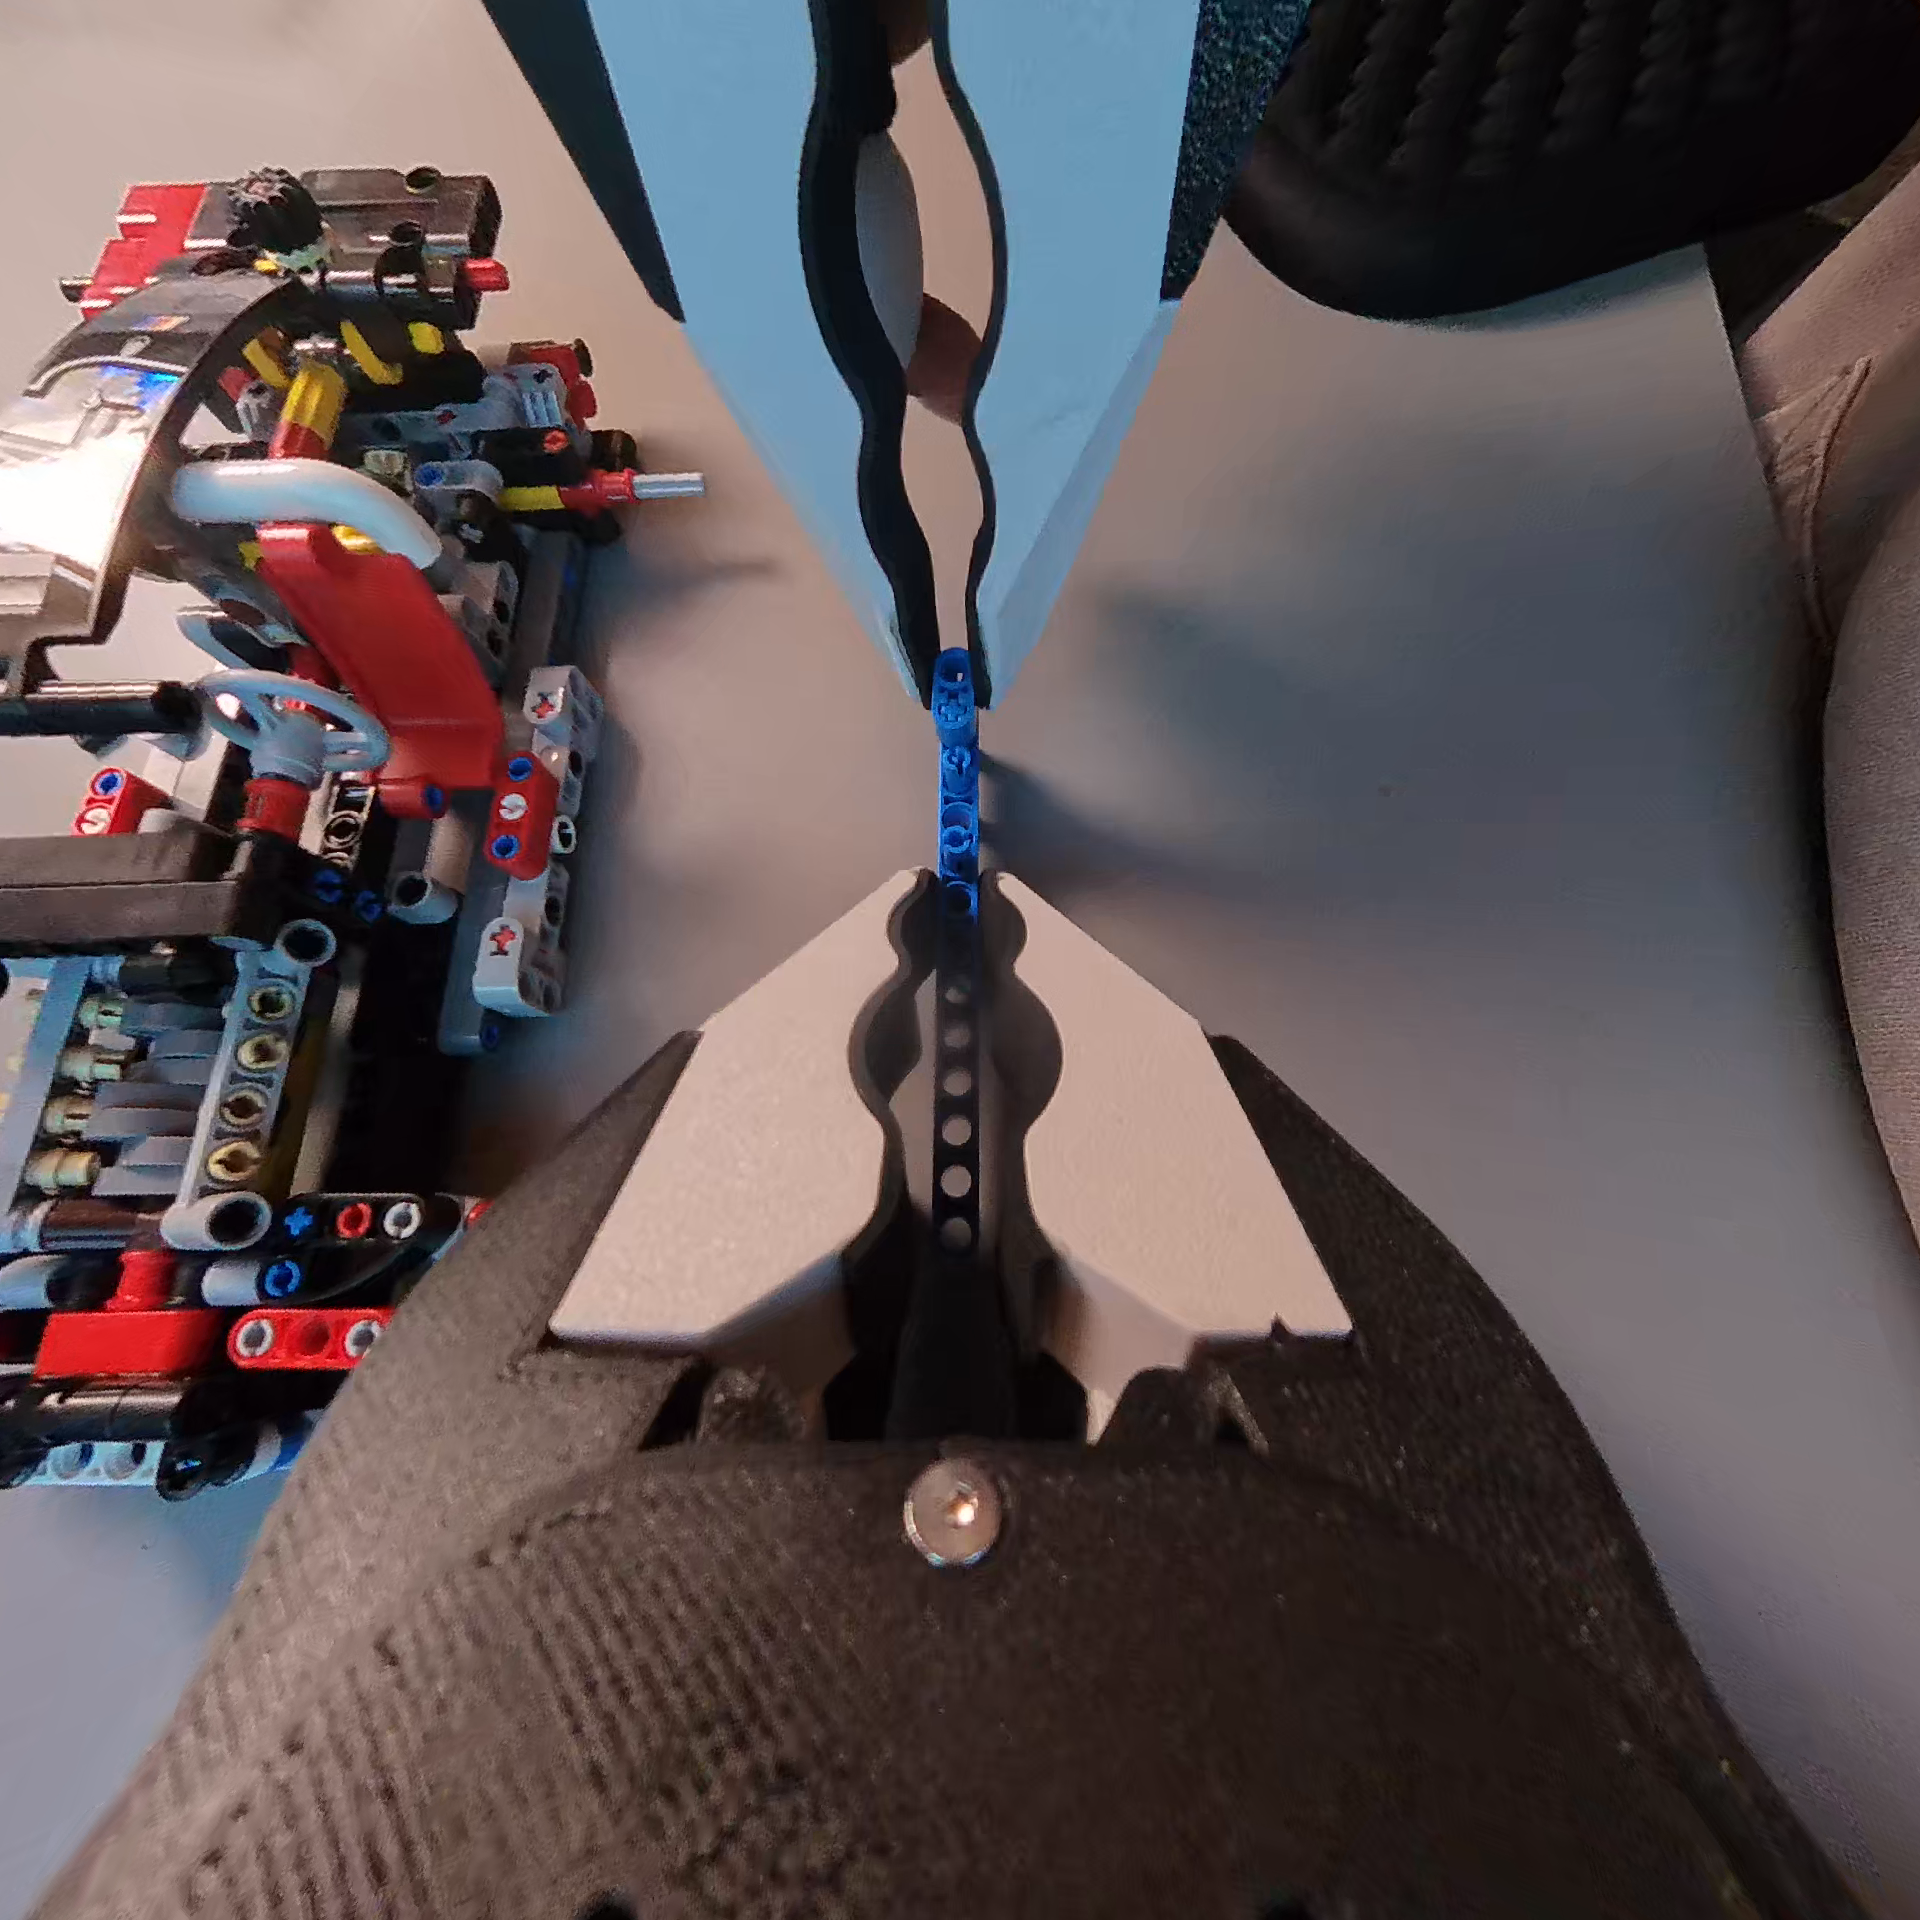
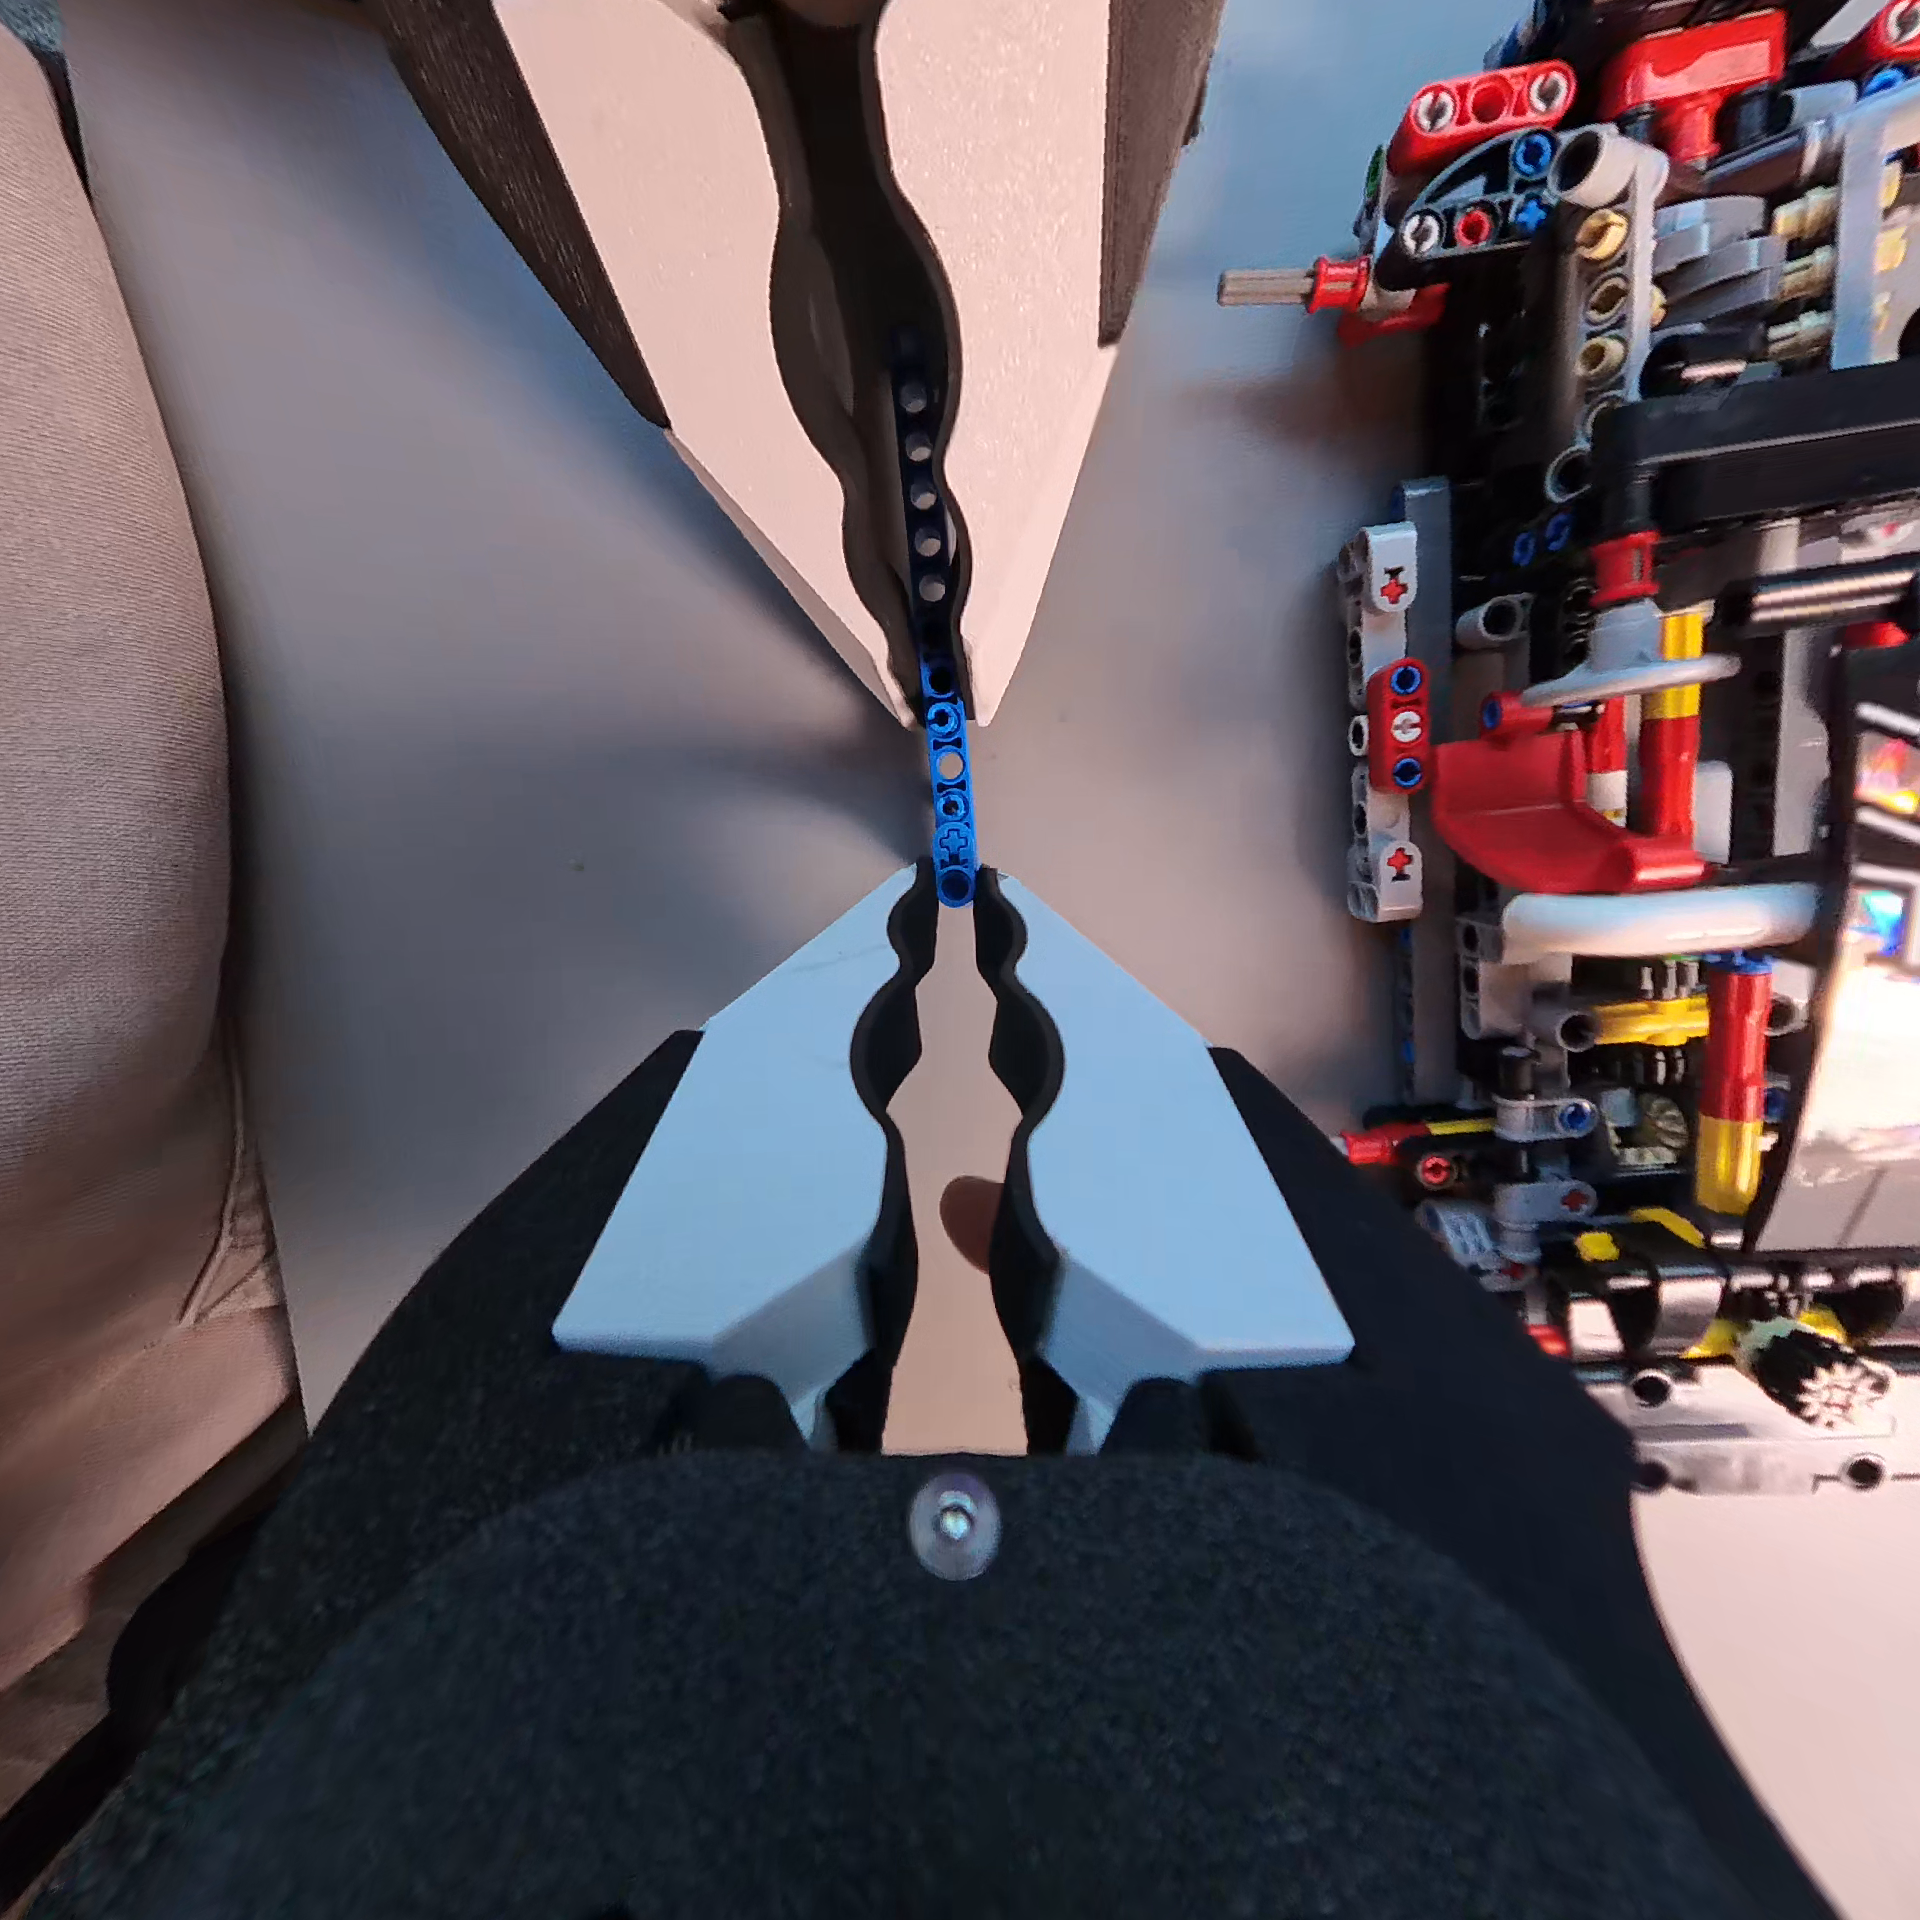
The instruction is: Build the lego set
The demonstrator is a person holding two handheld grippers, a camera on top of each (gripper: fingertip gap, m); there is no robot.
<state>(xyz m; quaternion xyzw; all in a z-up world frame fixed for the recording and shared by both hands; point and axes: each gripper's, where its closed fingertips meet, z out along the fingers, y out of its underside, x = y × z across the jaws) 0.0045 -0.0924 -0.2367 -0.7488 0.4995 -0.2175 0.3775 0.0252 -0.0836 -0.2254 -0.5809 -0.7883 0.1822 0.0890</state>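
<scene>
While gripped: 2 grippers (image 1: pixel 956 883) (image 2: pixel 956 883) | 2 beams (image 1: pixel 954 790) (image 2: pixel 951 790) | 1 model (image 1: pixel 260 779)

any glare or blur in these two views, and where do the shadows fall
Left wrist view: strong glare on the shiny curved silver panel of the red, black and grey lego vehicle model; soft shadows fan right of the thin blue lego beam on the grey table. Right wrist view: the model's right edge is blown out and smeared; wide-angle bending at borders.
</scene>
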